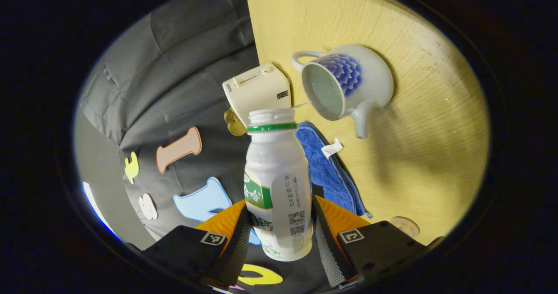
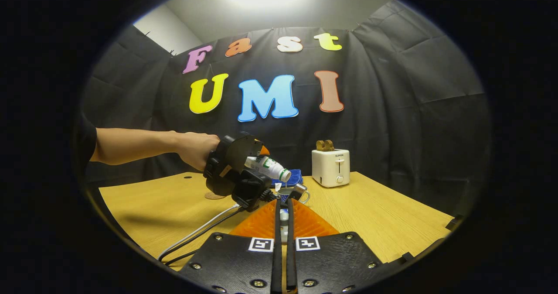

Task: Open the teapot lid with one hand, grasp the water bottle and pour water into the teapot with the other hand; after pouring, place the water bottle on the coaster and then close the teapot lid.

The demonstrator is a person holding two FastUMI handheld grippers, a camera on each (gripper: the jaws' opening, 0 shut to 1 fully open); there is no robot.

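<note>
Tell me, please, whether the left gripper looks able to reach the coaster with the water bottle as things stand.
Probably yes. The coaster lies bare on the table beside the blue cloth's end. The left gripper, shut on the water bottle, would only need to swing away from the teapot.

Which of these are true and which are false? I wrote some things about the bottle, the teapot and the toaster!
1. The left gripper holds the water bottle. True.
2. The teapot has its lid on. False: its opening is bare, and you can see inside.
3. The water bottle has a cap on. False: its mouth is open.
4. A toaster stands on the table. True.
5. The blue cloth covers the teapot. False: it lies on the table beside it.
</note>
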